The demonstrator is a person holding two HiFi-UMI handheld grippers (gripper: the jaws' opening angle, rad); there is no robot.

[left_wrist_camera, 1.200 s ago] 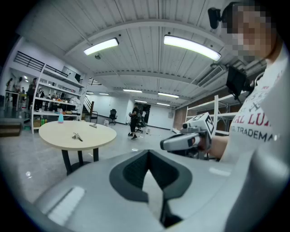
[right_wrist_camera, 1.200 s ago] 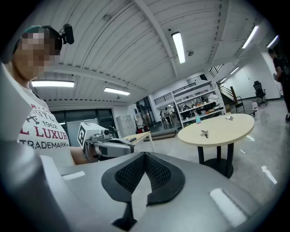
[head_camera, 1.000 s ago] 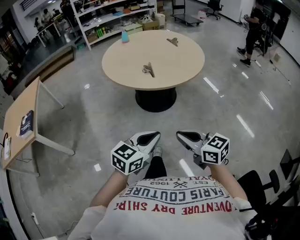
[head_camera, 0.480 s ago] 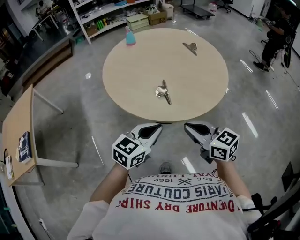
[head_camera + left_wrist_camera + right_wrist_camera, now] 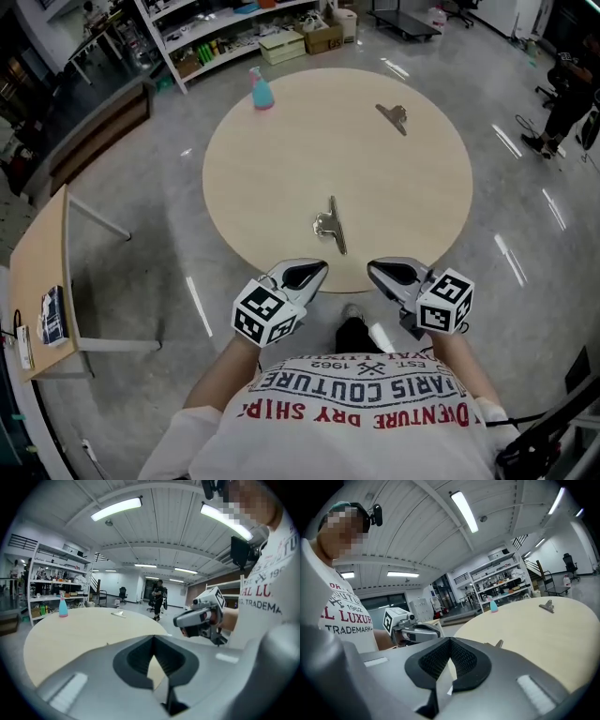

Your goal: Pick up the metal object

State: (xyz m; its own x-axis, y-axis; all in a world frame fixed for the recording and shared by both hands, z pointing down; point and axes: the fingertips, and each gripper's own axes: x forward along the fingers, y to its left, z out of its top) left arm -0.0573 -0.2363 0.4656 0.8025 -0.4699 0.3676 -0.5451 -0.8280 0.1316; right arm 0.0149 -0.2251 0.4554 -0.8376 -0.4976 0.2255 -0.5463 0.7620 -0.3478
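Note:
A metal clip [image 5: 329, 225] lies on the round beige table [image 5: 412, 197] near its front edge; in the right gripper view the metal clip [image 5: 499, 643] peeks just above the jaws. A second metal clip [image 5: 393, 115] lies at the far right of the tabletop. My left gripper [image 5: 316, 272] and right gripper [image 5: 378, 271] hover side by side at the table's near edge, just short of the near clip. Both are shut with nothing between their jaws. Each gripper view shows the other gripper: the right gripper [image 5: 199, 618] and the left gripper [image 5: 410, 630].
A blue spray bottle [image 5: 262, 91] stands at the table's far left. A rectangular side table [image 5: 37, 244] with a book [image 5: 52, 316] stands to the left. Shelving [image 5: 216, 28] and boxes line the back. A person [image 5: 572, 89] stands at far right.
The table has come much closer: it now lies right in front of both grippers. The grippers keep the same side-by-side pose, both still shut.

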